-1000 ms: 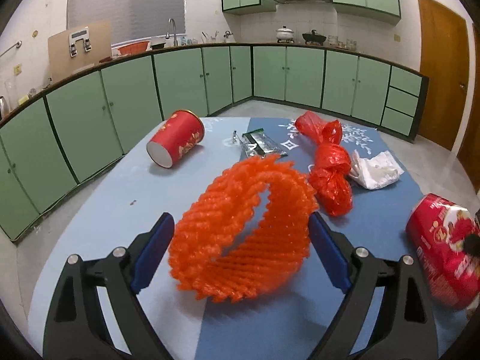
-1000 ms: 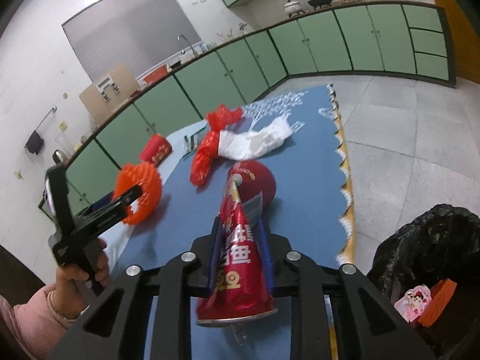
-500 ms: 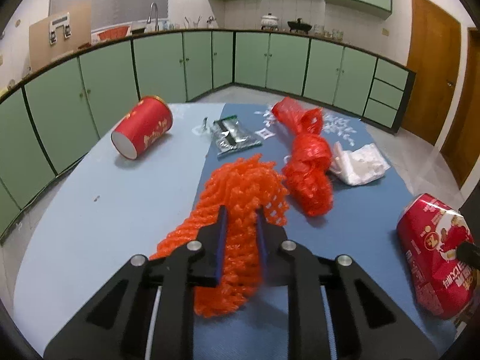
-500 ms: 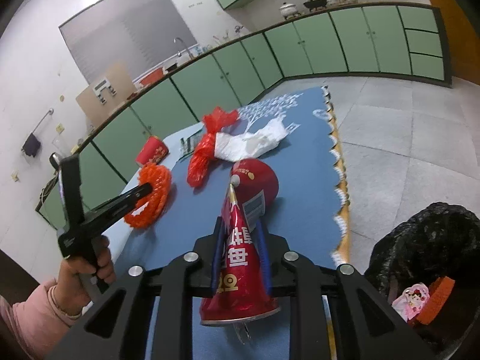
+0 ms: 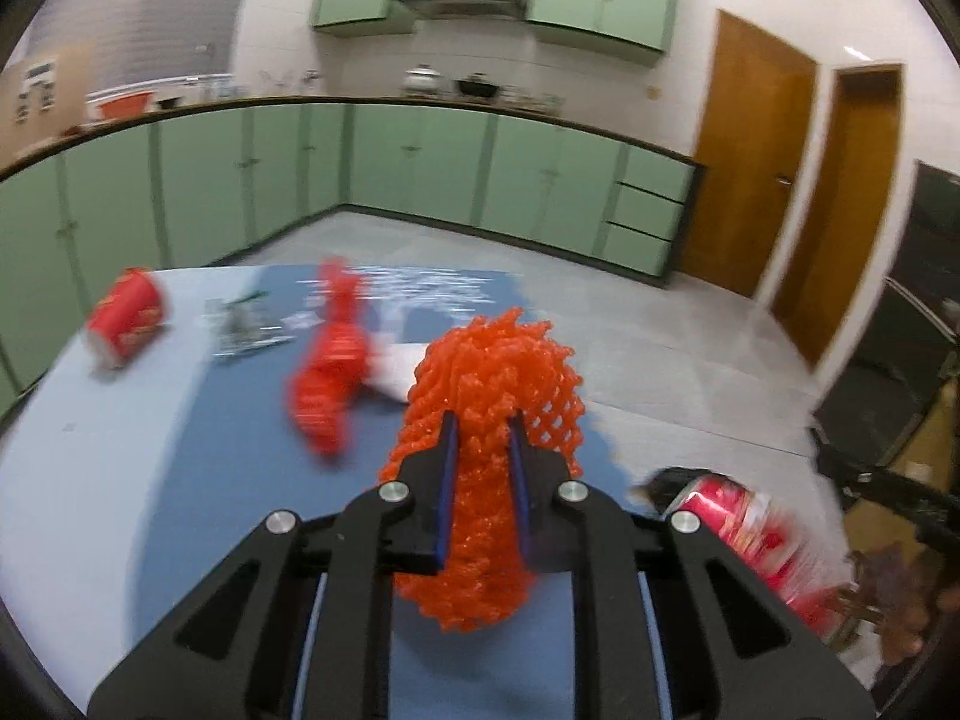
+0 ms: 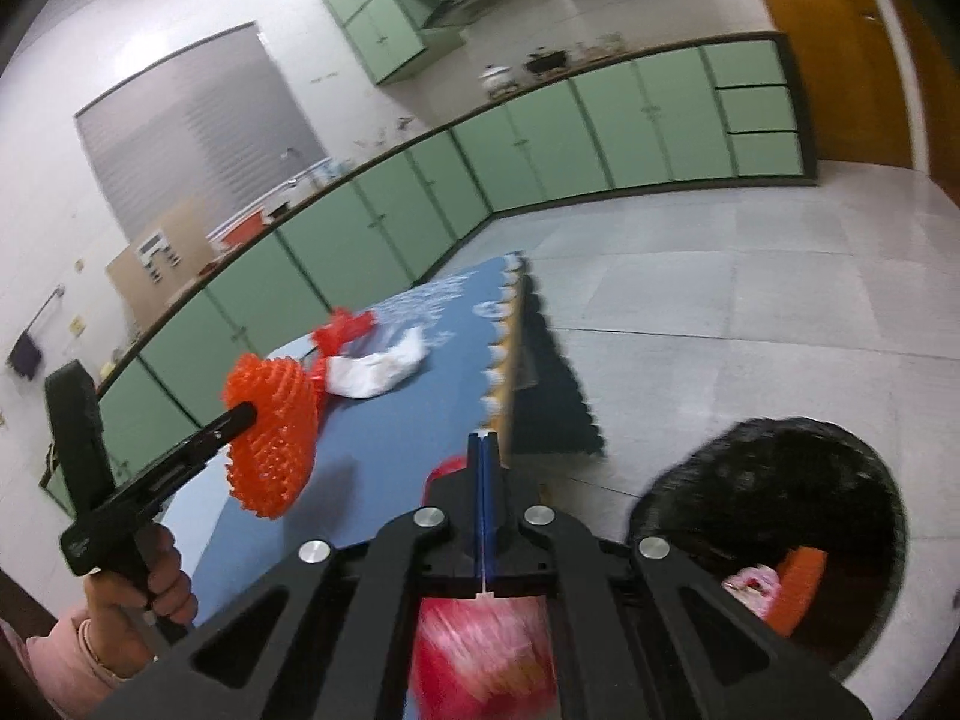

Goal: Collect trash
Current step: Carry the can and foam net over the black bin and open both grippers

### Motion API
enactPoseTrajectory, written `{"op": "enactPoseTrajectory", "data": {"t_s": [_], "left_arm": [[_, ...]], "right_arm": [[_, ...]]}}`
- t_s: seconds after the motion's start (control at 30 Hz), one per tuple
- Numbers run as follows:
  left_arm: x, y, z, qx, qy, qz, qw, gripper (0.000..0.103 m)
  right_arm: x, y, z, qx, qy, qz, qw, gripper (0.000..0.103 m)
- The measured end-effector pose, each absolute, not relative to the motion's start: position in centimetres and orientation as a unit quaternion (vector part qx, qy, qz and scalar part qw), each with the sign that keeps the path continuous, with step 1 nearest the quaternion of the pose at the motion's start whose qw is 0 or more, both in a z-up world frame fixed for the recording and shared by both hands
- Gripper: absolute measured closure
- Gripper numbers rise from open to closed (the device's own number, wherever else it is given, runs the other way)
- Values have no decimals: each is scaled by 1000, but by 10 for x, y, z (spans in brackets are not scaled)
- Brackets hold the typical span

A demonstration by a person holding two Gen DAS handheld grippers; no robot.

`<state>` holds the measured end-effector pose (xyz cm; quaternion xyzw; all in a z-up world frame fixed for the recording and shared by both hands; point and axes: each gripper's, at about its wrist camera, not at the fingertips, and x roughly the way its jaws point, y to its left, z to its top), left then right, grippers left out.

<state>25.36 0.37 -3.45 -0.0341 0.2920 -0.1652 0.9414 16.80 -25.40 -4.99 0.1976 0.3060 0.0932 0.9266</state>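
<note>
My left gripper (image 5: 483,429) is shut on an orange foam fruit net (image 5: 498,378) and holds it above the blue table (image 5: 180,480); both also show in the right wrist view (image 6: 270,420). My right gripper (image 6: 483,438) is shut on a crushed red paper cup (image 6: 480,654), blurred, hanging below the jaws near the table's right edge; the cup shows in the left wrist view (image 5: 744,516). On the table lie a red paper cup (image 5: 123,318), a red plastic bag (image 5: 330,378), a white plastic bag (image 6: 378,369) and a foil wrapper (image 5: 240,330).
A black-lined trash bin (image 6: 774,534) stands on the floor right of the table, with pink and orange trash inside. Green cabinets (image 5: 420,174) line the far walls. The table's scalloped right edge (image 6: 510,348) is close to my right gripper.
My left gripper closed on the orange net, lifted it and swung right. My right gripper has moved right toward the bin with the crushed cup, which now hangs lower.
</note>
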Motion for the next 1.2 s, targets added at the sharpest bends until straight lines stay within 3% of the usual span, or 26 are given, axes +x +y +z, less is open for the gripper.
{"op": "enactPoseTrajectory", "data": {"t_s": [0.5, 0.6, 0.73, 0.97, 1.1, 1.13, 1.17, 1.2], "left_arm": [[240, -151, -84, 42, 357, -292, 887, 87], [236, -177, -100, 61, 393, -314, 862, 78], [229, -194, -106, 68, 401, -328, 853, 44], [231, -171, -78, 48, 364, -325, 872, 38], [239, -131, -53, 27, 336, -283, 898, 30], [241, -115, -47, 25, 324, -267, 907, 27], [242, -99, -41, 25, 314, -249, 916, 27], [244, -88, -38, 25, 309, -235, 921, 27]], "right_arm": [[106, -361, -108, 256, 323, -11, 911, 103], [98, -371, -112, 266, 321, -17, 909, 103], [94, -377, -111, 266, 319, -24, 910, 103], [90, -378, -99, 259, 308, -35, 915, 103], [101, -362, -87, 242, 307, -27, 920, 102], [105, -356, -83, 234, 305, -26, 923, 95], [110, -349, -80, 231, 304, -23, 924, 78], [113, -345, -77, 229, 301, -19, 925, 69]]}}
